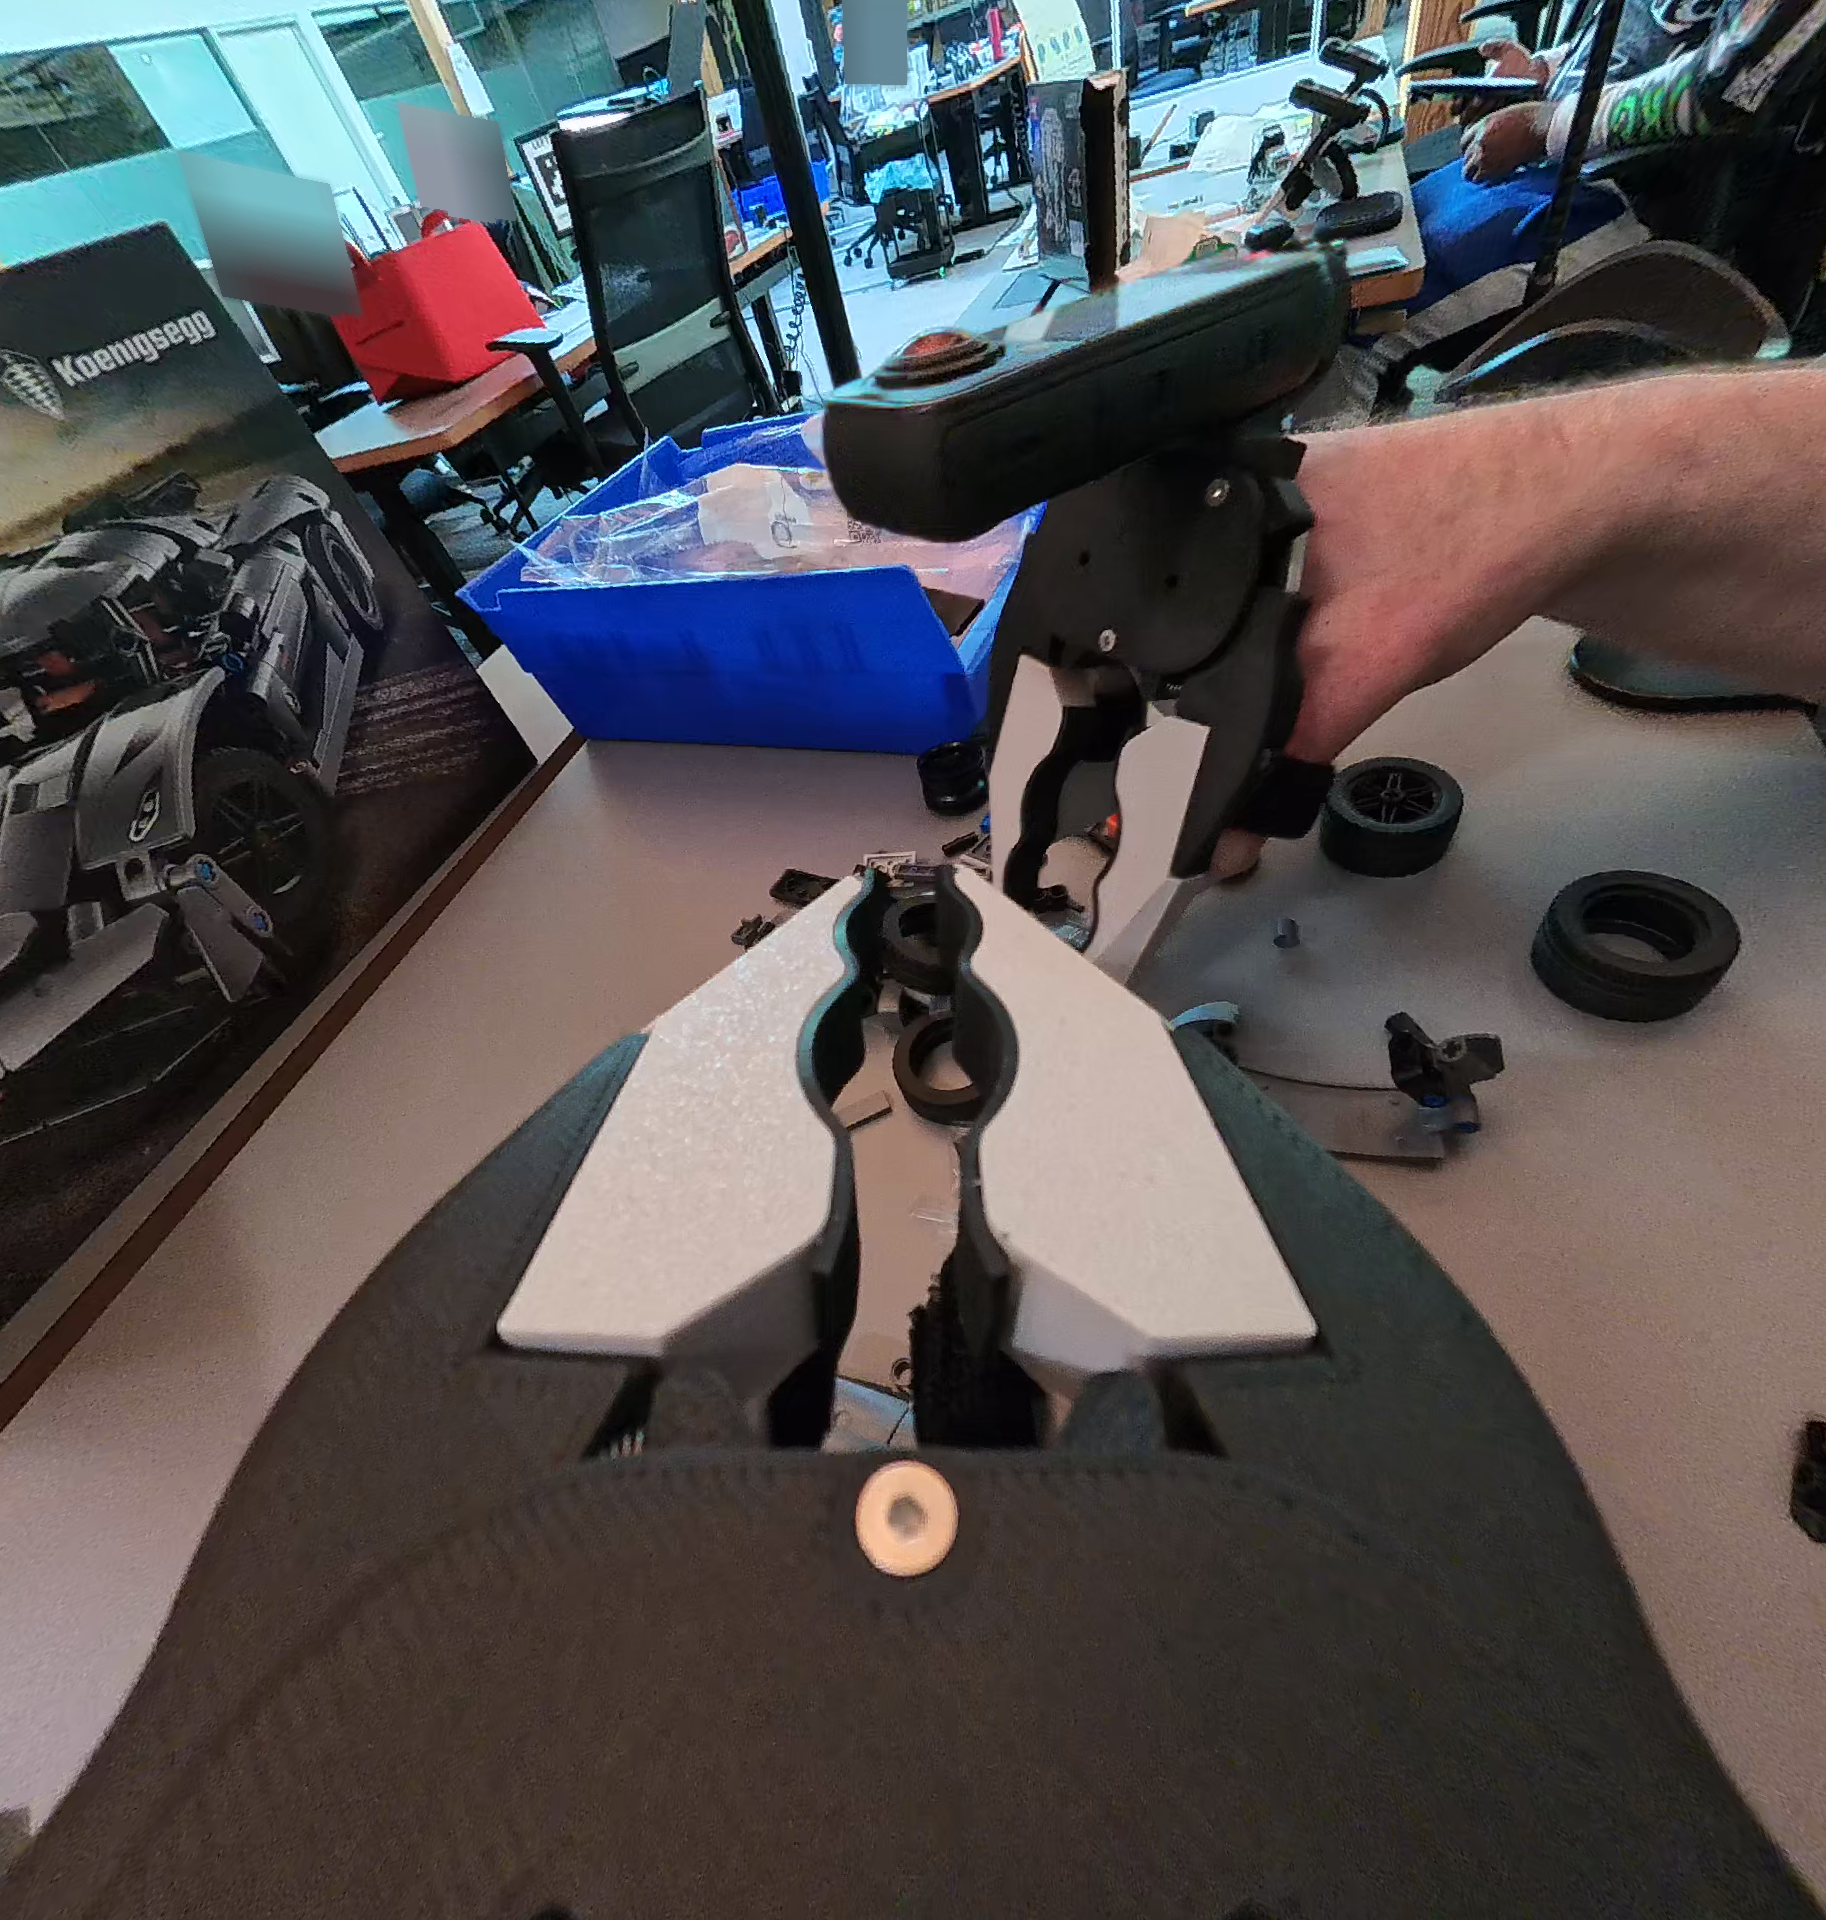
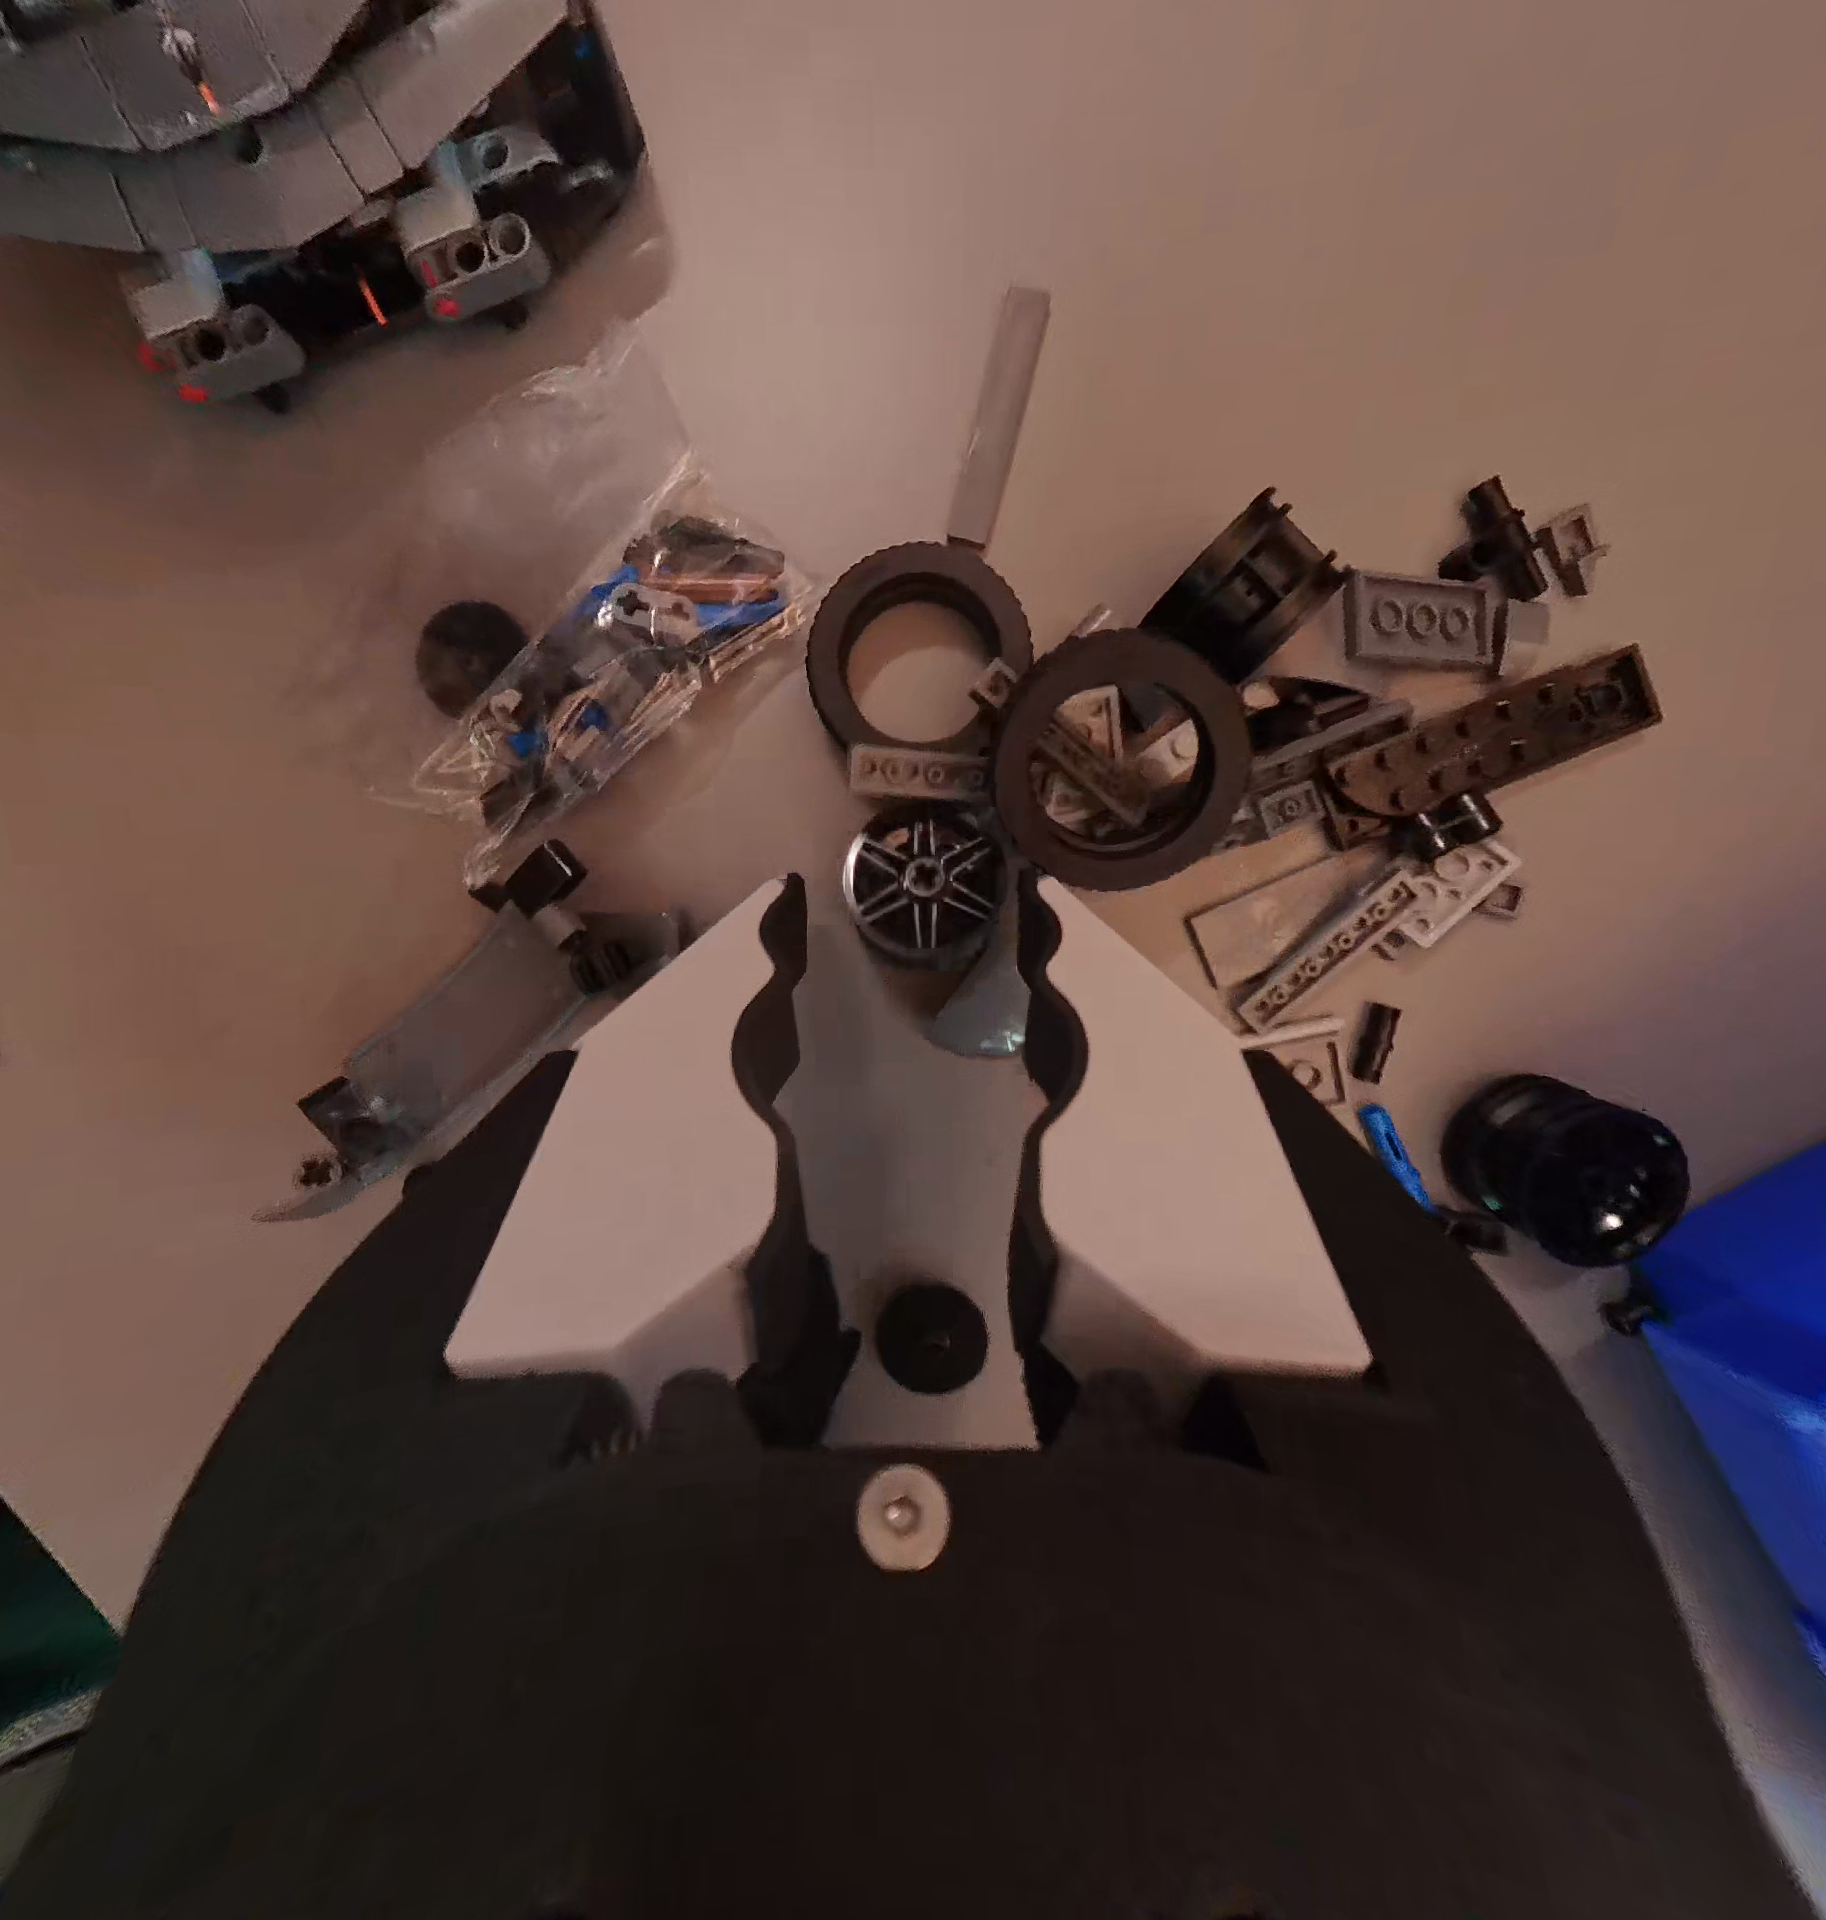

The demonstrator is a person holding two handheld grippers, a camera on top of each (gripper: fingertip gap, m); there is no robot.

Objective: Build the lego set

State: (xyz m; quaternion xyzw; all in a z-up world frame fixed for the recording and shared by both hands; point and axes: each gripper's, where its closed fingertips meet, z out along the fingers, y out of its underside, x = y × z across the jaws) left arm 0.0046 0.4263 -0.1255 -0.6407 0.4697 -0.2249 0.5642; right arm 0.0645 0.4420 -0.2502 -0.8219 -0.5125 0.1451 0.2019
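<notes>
In the right wrist view my right gripper (image 2: 909, 894) is open and empty, pointing down at the table. A spoked black wheel rim (image 2: 924, 883) lies just past its fingertips, between them. Two loose black tyres (image 2: 919, 644) (image 2: 1122, 758) lie beyond, on a pile of grey and black pieces (image 2: 1408, 769). The part-built grey car (image 2: 265, 187) sits at the top left. In the left wrist view my left gripper (image 1: 909, 883) hangs low over the table, its jaws a narrow gap apart with nothing between them. The right gripper (image 1: 1106, 873) stands just beyond it, held by a hand (image 1: 1408, 582).
The set's box (image 1: 161, 727) stands at the left. A blue bin (image 1: 732, 655) with plastic bags is behind. A wheel (image 1: 1392, 816) and a tyre (image 1: 1636, 940) lie at the right. A parts bag (image 2: 618, 665), a grey panel (image 2: 473, 1039) and a black rim (image 2: 1569, 1169) lie around the gripper. Tip to tip, the grippers are about 15 centimeters apart. My right tips are roughly 11 centimeters from the black rim (image 2: 1569, 1169).
</notes>
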